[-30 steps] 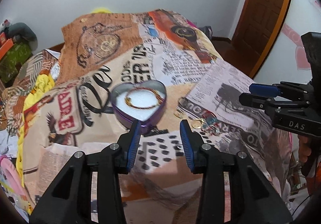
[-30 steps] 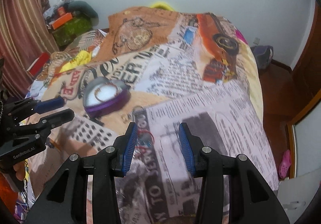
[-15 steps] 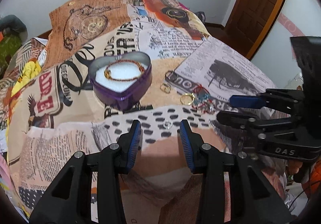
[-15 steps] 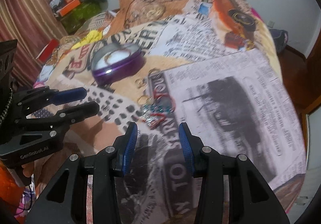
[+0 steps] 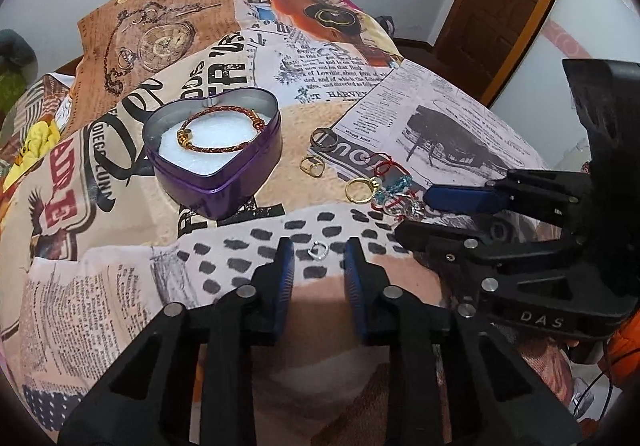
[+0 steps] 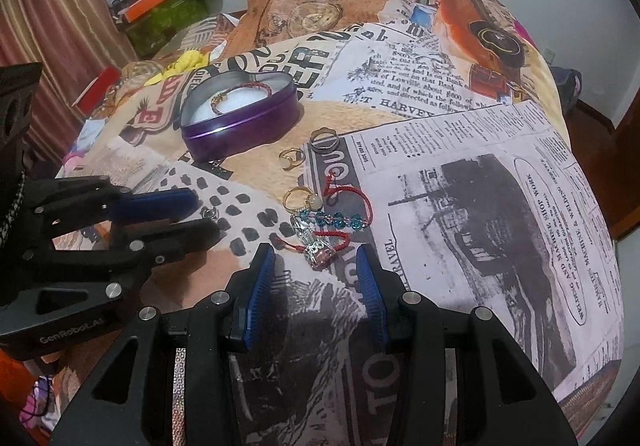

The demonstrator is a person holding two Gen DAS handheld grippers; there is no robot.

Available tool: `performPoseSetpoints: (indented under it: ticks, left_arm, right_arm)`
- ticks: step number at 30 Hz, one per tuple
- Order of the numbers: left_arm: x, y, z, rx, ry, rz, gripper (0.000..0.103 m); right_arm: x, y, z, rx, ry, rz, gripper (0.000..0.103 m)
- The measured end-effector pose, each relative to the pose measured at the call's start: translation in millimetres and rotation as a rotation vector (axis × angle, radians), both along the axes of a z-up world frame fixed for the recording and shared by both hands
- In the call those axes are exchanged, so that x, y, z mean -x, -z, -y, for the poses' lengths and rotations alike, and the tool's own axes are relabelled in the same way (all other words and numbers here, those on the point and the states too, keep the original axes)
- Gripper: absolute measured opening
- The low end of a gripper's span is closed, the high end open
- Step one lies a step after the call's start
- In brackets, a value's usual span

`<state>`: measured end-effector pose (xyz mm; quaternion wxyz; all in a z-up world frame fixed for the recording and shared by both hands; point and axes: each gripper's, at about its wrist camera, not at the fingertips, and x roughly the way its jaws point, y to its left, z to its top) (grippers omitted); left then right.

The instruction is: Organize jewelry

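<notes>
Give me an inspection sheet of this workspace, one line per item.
Surface: printed bedspread.
Job's things: heart tin holding a braided bracelet; three rings, beaded bracelet, small silver ring loose.
Clutter: pile by the curtain.
Grippers: left gripper closing around the silver ring, pads not touching; right gripper closing, just short of the beaded bracelet.
Cables: cable under the wall fixture, top edge.
Surroundings: wooden door.

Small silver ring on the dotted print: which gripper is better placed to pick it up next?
Left. The small silver ring lies just ahead between the closing left gripper fingers; the right gripper is lined up on the red-cord bracelet instead.
</notes>
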<state>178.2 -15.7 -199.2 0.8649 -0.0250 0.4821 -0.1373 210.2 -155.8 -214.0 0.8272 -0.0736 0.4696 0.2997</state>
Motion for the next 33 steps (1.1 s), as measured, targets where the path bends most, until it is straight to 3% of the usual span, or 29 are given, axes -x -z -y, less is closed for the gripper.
performPoseSetpoints:
  ticks: [4,6,18,33]
  left_arm:
    - [-1.7,2.7,-0.6,0.01,-0.001,-0.002,0.015]
    - [-1.6,3.3,-0.9,0.011,-0.001,-0.002,0.009]
    - [3.7,-5.5,-1.3,-0.003,-0.014,0.032,0.009]
    - [20.5,-48.2,-19.3,-0.004,-0.064,0.149,0.009]
  right_arm:
    - [0.0,1.4,-3.7,0.003,-0.011,0.009,0.026]
    - [-0.6,2.3,-4.9,0.003,-0.012,0.014,0.016]
    - [2.4,-6.4,1.2,-0.017,0.002,0.018,0.015]
    - [11.7,-52.8,4.1,-0.052,0.036,0.121,0.015]
